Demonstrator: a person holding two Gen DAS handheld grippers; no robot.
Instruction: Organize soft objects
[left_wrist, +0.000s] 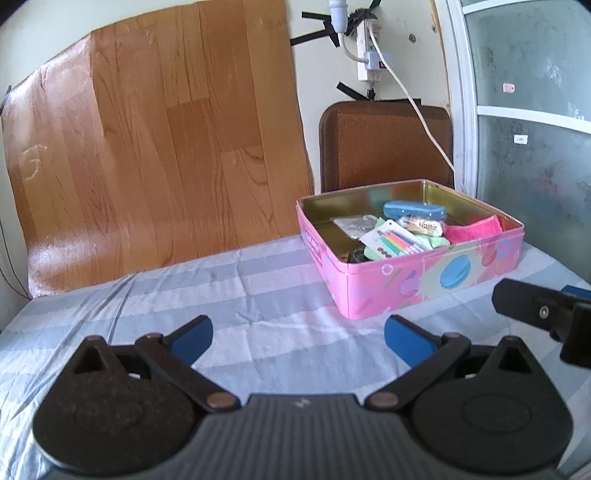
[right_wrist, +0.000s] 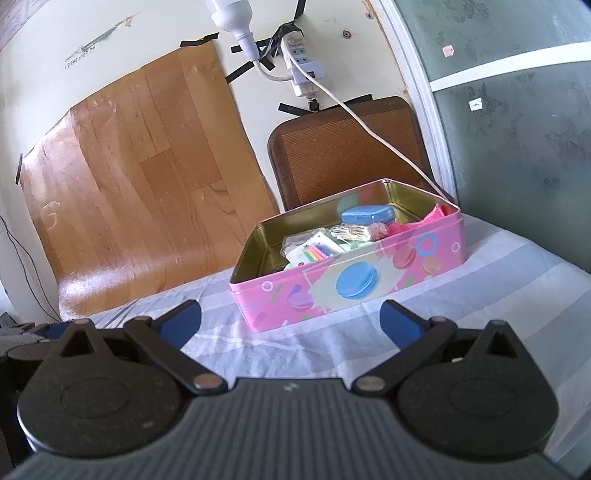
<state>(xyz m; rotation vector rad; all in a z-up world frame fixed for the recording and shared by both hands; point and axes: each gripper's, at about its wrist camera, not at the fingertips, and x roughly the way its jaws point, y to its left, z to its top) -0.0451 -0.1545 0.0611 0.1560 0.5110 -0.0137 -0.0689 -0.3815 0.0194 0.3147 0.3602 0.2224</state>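
We hold the left gripper (left_wrist: 298, 338) and the right gripper (right_wrist: 290, 319) low over the striped cloth (left_wrist: 229, 295) covering the bench, both with jaws spread wide and nothing between them. The pink tin (left_wrist: 424, 277) sits right of centre in the left wrist view and at centre in the right wrist view. Inside it lie the pink towel (left_wrist: 474, 229) at its right end, a blue case (left_wrist: 413, 211), a pack of coloured pens (left_wrist: 397, 242) and a green cloth (left_wrist: 436, 242).
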